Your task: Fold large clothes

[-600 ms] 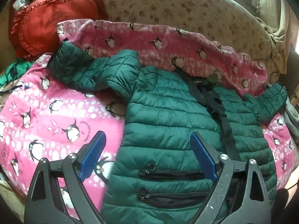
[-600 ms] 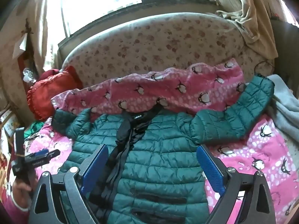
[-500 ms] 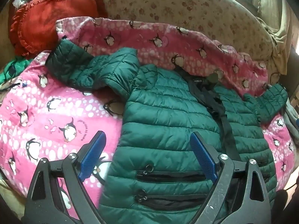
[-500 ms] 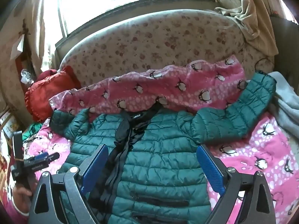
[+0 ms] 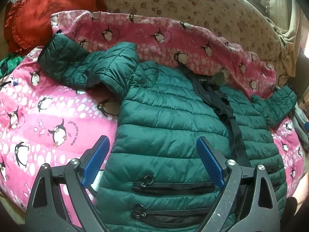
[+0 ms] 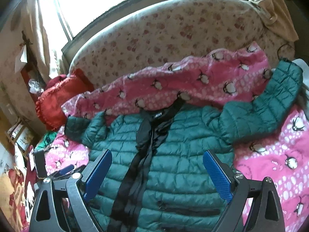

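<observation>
One green jacket (image 5: 170, 123) (two sleeves spread); two hand-held grippers (image 5: 152, 162) (image 6: 157, 171), both wide, empty.

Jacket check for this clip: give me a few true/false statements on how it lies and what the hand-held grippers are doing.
1. The jacket lies front up on a pink blanket. True.
2. The left hand-held gripper is shut on the hem. False: it is open and holds nothing.
3. Both sleeves are folded across the chest. False: both spread outward.
4. A red cushion lies beyond the left sleeve. True.
5. The right hand-held gripper grips the collar. False: it is open, empty.
</observation>
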